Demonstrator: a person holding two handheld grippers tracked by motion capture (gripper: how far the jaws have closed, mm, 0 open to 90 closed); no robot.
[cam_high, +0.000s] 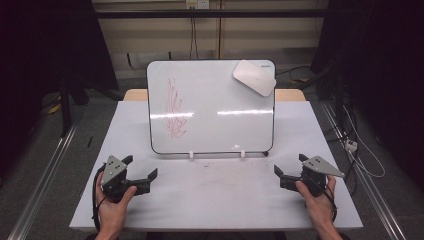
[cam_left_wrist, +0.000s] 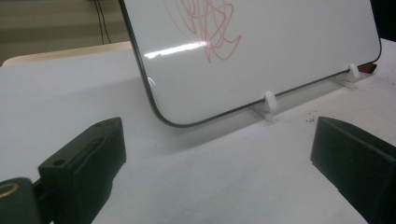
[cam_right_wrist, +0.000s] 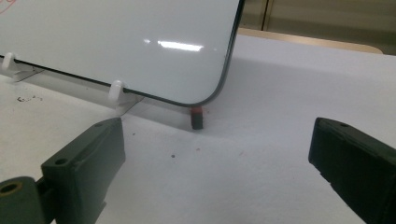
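Note:
A whiteboard (cam_high: 215, 110) stands tilted on two white clips in the middle of the table, with red scribbles (cam_high: 173, 109) on its left half. A white eraser (cam_high: 254, 77) sticks to its top right corner. A red-tipped marker (cam_right_wrist: 197, 117) lies behind the board's lower right corner. My left gripper (cam_high: 141, 170) rests at the front left, held by a hand, jaws wide apart and empty. My right gripper (cam_high: 290, 167) rests at the front right, open and empty too. In the left gripper view the board (cam_left_wrist: 261, 51) rises ahead; in the right gripper view its corner (cam_right_wrist: 140, 46) does.
The white table (cam_high: 215, 195) has bare room between the two grippers in front of the board. Small dark specks (cam_right_wrist: 28, 98) lie near the board's clips. Metal rails (cam_high: 45, 165) run along the floor at both sides.

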